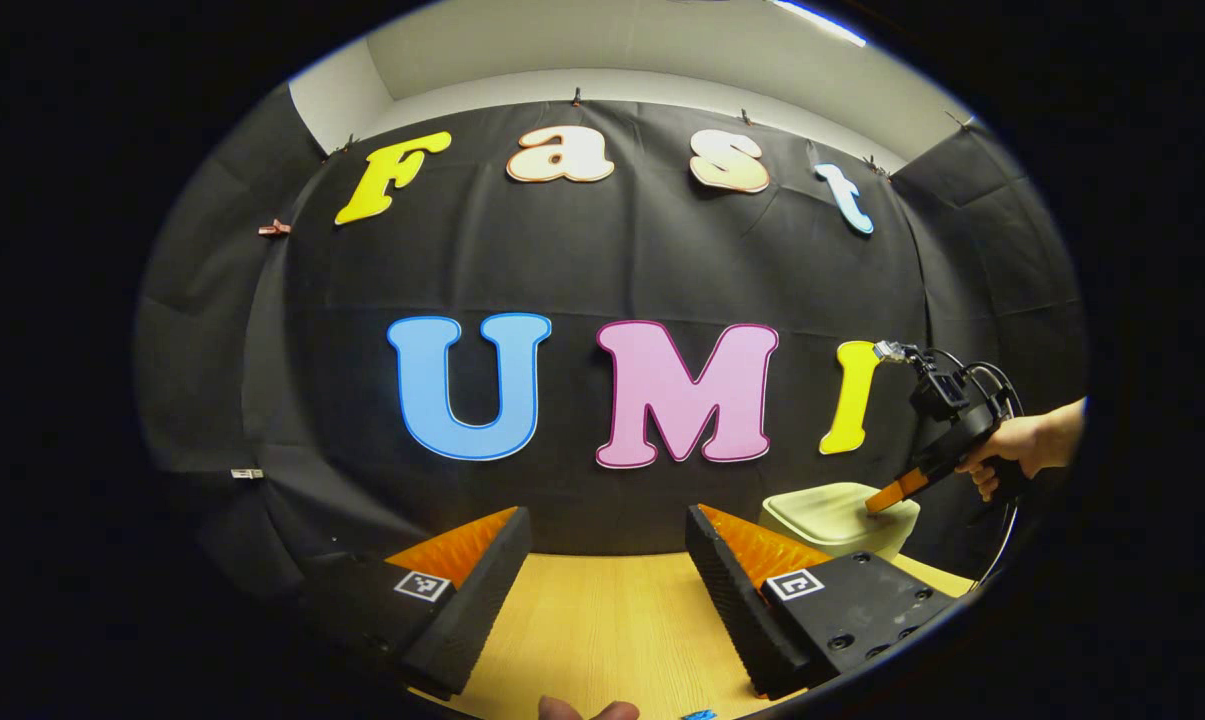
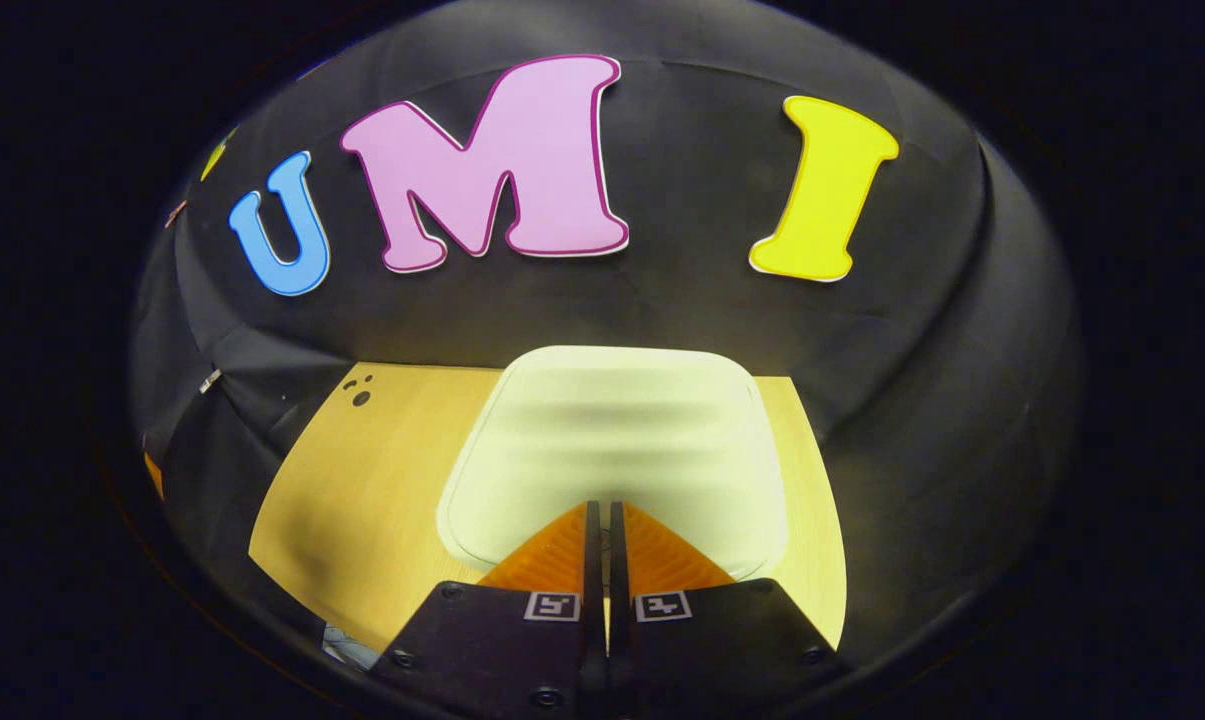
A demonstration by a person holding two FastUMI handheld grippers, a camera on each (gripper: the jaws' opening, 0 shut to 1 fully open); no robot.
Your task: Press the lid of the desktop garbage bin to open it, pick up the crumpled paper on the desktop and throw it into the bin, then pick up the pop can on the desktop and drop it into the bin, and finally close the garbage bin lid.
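Looking along the left gripper (image 1: pixel 602 570), its two wedge-shaped fingers with ribbed inner faces stand wide apart and hold nothing, above a smooth light wooden table (image 1: pixel 612 620). Far to the right stands the garbage bin (image 1: pixel 842 520), pale plastic with rounded corners, its lid down. A hand (image 1: pixel 1022 450) holds the right gripper (image 1: pixel 887 497) there, tilted down, with its tip touching the lid's top.

In the right gripper view, the right gripper (image 2: pixel 602 515) has its ribbed fingers together with only a thin slit between them, nothing clamped. Their tips lie on the near part of the lid (image 2: pixel 617 440), a smooth, pale, rounded square. The bin stands at the far side of the table (image 2: pixel 362 480), close to the black cloth wall.
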